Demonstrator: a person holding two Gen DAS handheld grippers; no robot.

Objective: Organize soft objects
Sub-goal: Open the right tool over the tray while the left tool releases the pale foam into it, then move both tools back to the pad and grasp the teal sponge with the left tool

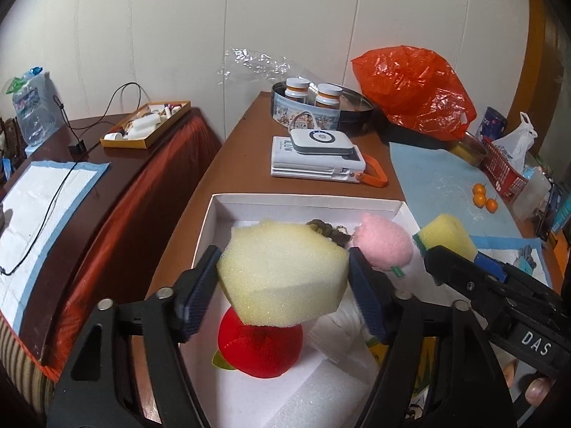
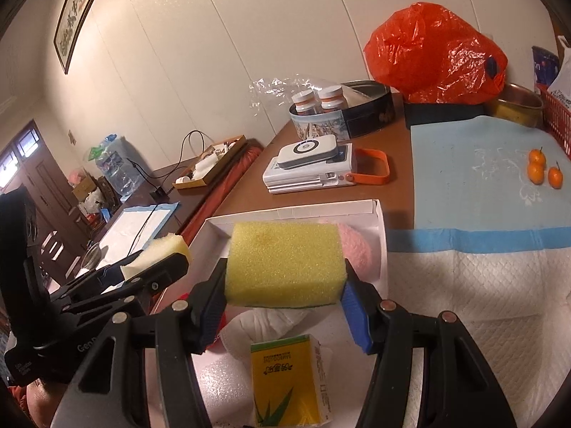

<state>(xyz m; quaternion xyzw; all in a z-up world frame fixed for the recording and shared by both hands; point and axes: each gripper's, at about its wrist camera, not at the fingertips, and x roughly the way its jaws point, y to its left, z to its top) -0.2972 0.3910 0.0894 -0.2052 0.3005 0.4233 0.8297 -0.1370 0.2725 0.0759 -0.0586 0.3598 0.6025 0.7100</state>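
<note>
1. The left gripper (image 1: pixel 283 265) has its jaws standing wide. A pale yellow sponge (image 1: pixel 282 281) sits tilted between the blue pads without looking squeezed, just above the white box (image 1: pixel 307 201).
2. The right gripper (image 2: pixel 285 278) is clamped on a brighter yellow sponge (image 2: pixel 285 256), its pads pressing both ends. This sponge hangs over the box too. In the left wrist view this gripper enters at 3 o'clock, and white letters "DAS" are readable on its black body.
3. In the right wrist view the left gripper's body sits at 8 o'clock. Lettering on it begins "Geo"; the rest is cut off.
4. Inside the box lie a red plush apple (image 1: pixel 264 349) at 6 o'clock below the pale sponge, a pink plush (image 1: pixel 383 246) at 3 o'clock of it, and a white foam block (image 1: pixel 321 396).
5. A yellow tissue pack (image 2: pixel 285 378) lies at 6 o'clock in the right wrist view. It has a green leaf print and upside-down characters too small to read.
6. Beyond the box, at 12 o'clock, a white power bank (image 1: pixel 317 141) rests on a white book (image 1: pixel 285 164) whose edge reads "LLOW".
7. A round tin (image 1: pixel 285 116) holds two white-capped bottles with unreadable labels. An orange plastic bag (image 1: pixel 414 92) sits at 1 o'clock.
8. A framed calligraphy piece (image 2: pixel 76 18) hangs at 10 o'clock, its characters unclear.
</note>
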